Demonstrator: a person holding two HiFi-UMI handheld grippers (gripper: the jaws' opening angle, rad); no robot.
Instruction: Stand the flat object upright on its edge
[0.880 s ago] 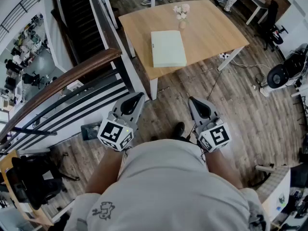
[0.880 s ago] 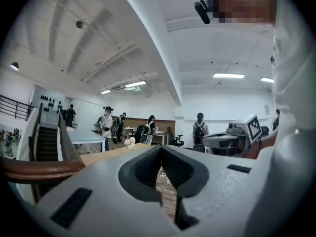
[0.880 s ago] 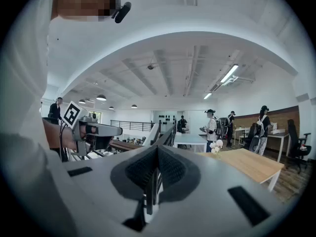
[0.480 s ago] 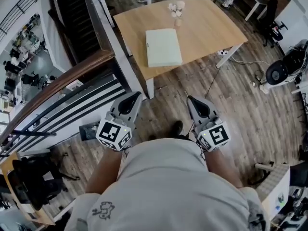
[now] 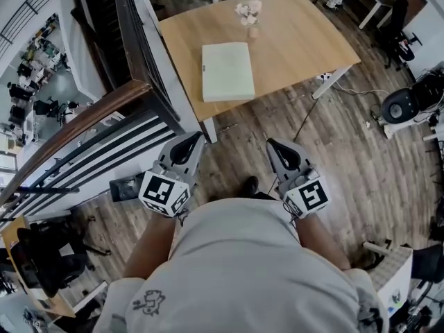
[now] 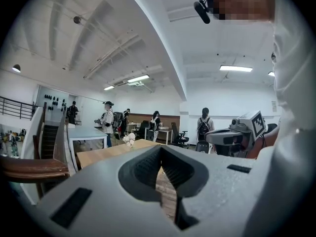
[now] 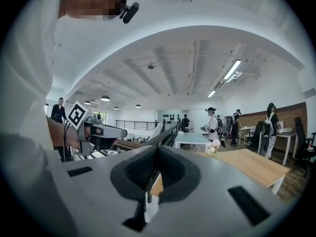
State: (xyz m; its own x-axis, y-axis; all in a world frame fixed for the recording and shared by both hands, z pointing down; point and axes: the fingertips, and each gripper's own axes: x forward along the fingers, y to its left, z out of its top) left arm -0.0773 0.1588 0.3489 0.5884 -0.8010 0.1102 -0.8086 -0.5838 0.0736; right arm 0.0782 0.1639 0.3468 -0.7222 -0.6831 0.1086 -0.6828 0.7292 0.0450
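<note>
A pale green flat book-like object (image 5: pixel 227 71) lies flat on a light wooden table (image 5: pixel 298 40) ahead, far from both grippers. My left gripper (image 5: pixel 192 141) and right gripper (image 5: pixel 272 146) are held close to my body over the wooden floor, both shut with nothing between the jaws. In the left gripper view the jaws meet at the tips (image 6: pixel 161 169), with the table (image 6: pixel 106 153) beyond. The right gripper view shows its shut jaws (image 7: pixel 149 176) and the table (image 7: pixel 252 165) to the right. The flat object shows in neither gripper view.
A small vase of pale flowers (image 5: pixel 248 12) stands on the table behind the flat object. A stair railing with a wooden handrail (image 5: pixel 83 120) runs along the left. Office chairs (image 5: pixel 402 19), a fan (image 5: pixel 397 106) and cables sit at the right. Several people stand in the distance (image 6: pixel 107 122).
The table and the flat object have drifted left and slightly up in the head view as I move. Both grippers keep their pose, shut.
</note>
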